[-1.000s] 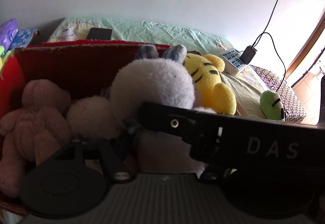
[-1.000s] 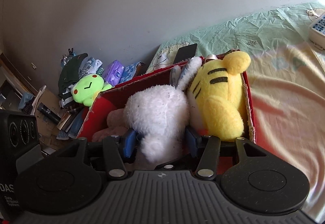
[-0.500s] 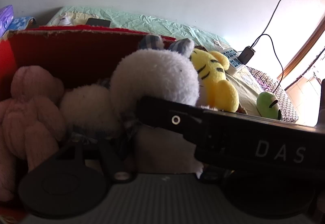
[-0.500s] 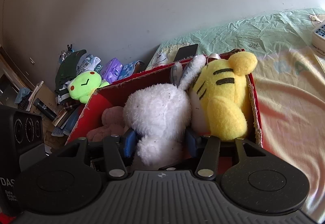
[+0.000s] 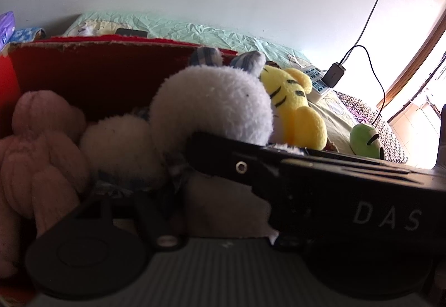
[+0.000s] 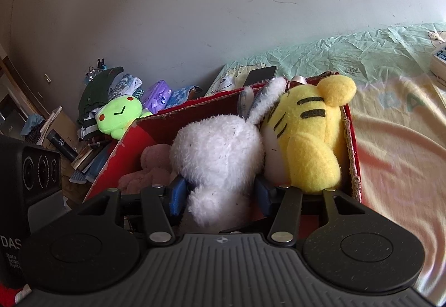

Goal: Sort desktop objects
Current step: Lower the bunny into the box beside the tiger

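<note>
A white plush rabbit (image 6: 217,151) sits in the red cardboard box (image 6: 352,145), with my right gripper (image 6: 220,192) shut on its lower body, a blue pad on each side. A yellow striped tiger (image 6: 303,139) leans against it on the right and a pink plush bear (image 6: 150,167) lies to its left. In the left wrist view the rabbit (image 5: 211,106), tiger (image 5: 295,112) and bear (image 5: 41,145) fill the box (image 5: 97,70). My left gripper (image 5: 211,195) is low in the box with its jaws opening. Its fingertips are dark and partly hidden behind the right gripper's black body (image 5: 348,195), so what lies between them is unclear.
A green frog plush (image 6: 120,117) rests on a pile of clothes and packets left of the box. Another green plush (image 5: 365,139) lies on the bed to the right. A phone (image 6: 260,74) and a power strip (image 5: 315,78) with a charger lie on the sheet behind.
The left wrist view has edged closer to the box, so the bear and far wall look larger. The right gripper keeps its hold on the rabbit in the same spot.
</note>
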`<state>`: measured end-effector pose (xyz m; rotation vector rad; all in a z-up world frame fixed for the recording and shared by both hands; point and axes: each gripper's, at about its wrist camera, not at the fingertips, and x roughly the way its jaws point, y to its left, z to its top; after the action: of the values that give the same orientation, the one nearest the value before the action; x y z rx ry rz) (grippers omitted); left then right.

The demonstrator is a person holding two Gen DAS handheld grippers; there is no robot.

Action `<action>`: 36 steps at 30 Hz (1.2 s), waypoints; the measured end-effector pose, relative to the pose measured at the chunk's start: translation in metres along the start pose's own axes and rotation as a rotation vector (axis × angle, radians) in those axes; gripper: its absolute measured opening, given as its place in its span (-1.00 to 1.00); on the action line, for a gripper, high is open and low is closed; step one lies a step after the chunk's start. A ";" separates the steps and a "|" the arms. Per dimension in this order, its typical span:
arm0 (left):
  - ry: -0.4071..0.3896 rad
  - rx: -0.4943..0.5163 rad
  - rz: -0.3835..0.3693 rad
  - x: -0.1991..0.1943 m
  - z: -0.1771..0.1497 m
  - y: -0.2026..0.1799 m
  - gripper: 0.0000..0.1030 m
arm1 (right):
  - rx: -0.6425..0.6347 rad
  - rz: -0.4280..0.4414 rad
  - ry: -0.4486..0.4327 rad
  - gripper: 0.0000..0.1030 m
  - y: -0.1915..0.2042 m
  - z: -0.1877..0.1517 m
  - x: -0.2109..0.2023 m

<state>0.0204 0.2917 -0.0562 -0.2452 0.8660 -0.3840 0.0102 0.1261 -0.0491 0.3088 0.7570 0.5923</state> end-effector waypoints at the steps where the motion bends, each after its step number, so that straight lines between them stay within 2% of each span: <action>1: 0.000 0.000 -0.001 0.000 0.000 0.000 0.47 | -0.001 -0.001 0.000 0.03 0.000 0.000 0.000; 36: -0.004 -0.010 -0.001 -0.001 -0.003 -0.001 0.62 | -0.033 0.019 -0.003 0.08 0.002 -0.002 -0.003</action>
<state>0.0172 0.2908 -0.0570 -0.2558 0.8639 -0.3801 0.0061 0.1253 -0.0478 0.2869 0.7416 0.6218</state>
